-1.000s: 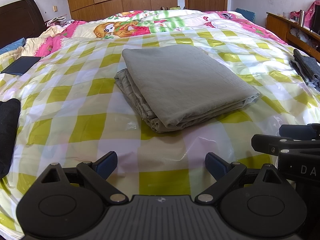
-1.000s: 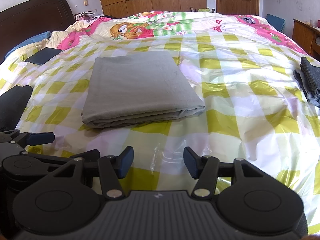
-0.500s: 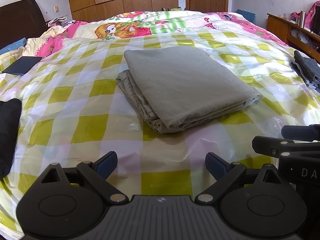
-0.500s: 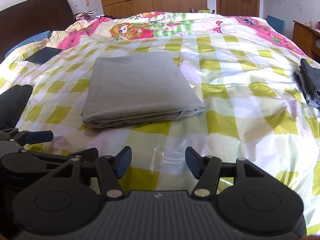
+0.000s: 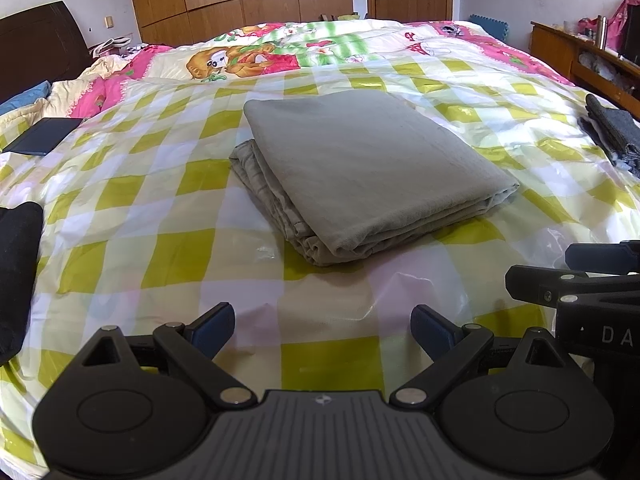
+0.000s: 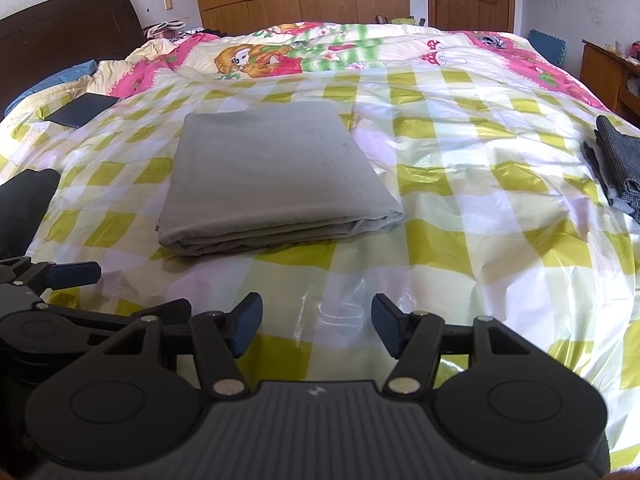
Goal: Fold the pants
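Grey-green pants (image 5: 360,172) lie folded into a thick rectangle in the middle of the bed, on a yellow-and-white checked plastic sheet (image 5: 132,248). The same bundle (image 6: 272,176) shows in the right wrist view. My left gripper (image 5: 322,326) hovers open over the sheet, nearer than the pants, with nothing between its blue pads. Beside it my right gripper (image 6: 316,326) is open too, its jaws apart over bare sheet, well short of the pants. Each gripper shows at the edge of the other's view.
A dark folded garment (image 5: 612,136) lies at the bed's right edge, a black cloth (image 5: 16,276) at the left edge. A dark flat book (image 5: 42,142) rests at the far left. A cartoon quilt (image 5: 280,52), wardrobe and door stand beyond; a wooden desk (image 5: 576,52) is on the right.
The right gripper's jaws have spread slightly wider. Neither hand nor the pants have moved.
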### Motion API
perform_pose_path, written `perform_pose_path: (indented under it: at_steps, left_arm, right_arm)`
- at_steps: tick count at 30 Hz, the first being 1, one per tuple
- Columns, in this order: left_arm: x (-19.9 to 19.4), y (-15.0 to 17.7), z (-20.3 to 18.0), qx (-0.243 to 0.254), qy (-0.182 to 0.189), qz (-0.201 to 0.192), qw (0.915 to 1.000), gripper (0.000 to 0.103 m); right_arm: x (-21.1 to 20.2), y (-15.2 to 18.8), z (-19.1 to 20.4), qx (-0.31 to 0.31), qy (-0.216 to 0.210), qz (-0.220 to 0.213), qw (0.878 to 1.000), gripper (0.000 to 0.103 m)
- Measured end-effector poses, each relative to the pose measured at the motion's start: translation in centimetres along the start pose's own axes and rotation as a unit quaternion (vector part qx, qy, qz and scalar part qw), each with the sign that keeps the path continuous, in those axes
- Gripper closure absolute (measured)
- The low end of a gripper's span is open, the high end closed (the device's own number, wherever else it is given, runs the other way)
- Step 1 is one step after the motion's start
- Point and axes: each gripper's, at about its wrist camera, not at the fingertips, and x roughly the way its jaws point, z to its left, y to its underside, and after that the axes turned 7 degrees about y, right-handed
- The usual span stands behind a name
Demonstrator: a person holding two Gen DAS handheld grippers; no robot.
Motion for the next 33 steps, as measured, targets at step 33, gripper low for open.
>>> perform_pose_path:
  at_steps: [33]
  left_arm:
    - [-0.29,0.26,-0.62,0.028,0.002,-0.003,0.9996,0.000]
  right_arm:
    - [-0.22,-0.08,0.02,-0.004,0.007,-0.002,1.000,0.039]
